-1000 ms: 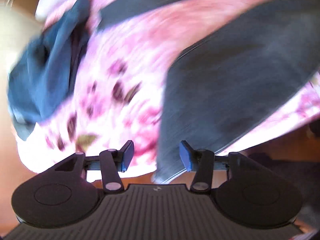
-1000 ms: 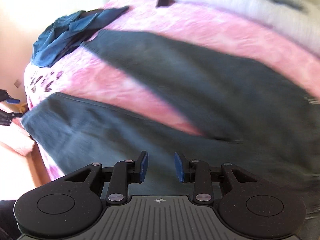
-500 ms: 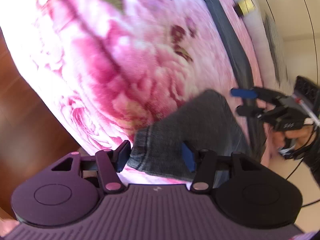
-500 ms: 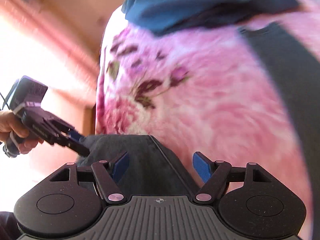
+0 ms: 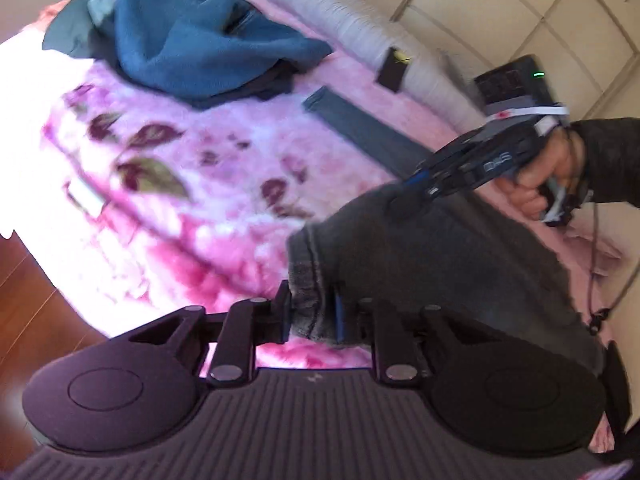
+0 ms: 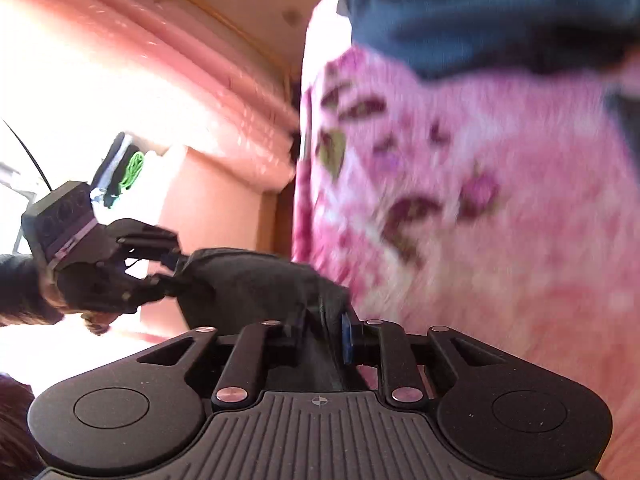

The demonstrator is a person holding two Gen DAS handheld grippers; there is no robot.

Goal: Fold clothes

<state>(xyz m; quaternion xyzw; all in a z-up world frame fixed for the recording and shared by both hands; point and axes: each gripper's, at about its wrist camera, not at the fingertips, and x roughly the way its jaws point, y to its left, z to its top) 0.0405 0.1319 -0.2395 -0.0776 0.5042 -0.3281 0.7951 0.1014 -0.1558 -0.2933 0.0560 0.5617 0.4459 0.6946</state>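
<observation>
**Trouser cuff pinched at both corners**

Denim is sitting between the pads of the left hand-held gripper (image 5: 311, 314), which is clamping the stitched hem of the dark grey jeans (image 5: 440, 264) at one corner; its jaws have just been closing onto that cloth. The trouser leg is lying at the near edge of the bed, on a pink floral blanket (image 5: 208, 208), and running away toward the right of the left wrist view. At the hem's other corner the right hand-held gripper (image 5: 416, 190) is gripping the same cuff, carried by a hand (image 5: 548, 172) in a dark sleeve. In the right wrist view that gripper (image 6: 326, 330) is biting a dark fold of the jeans (image 6: 256, 280) between its blue pads, its jaws likewise having just been closing, while the left hand-held gripper (image 6: 170, 264) is pinching the far end of the bunched cuff. Beyond, a second trouser leg (image 5: 360, 128) is stretching across the blanket. Farther back a crumpled blue garment (image 5: 192, 44) is lying in a heap, near a pale rolled quilt (image 5: 360, 28).
</observation>
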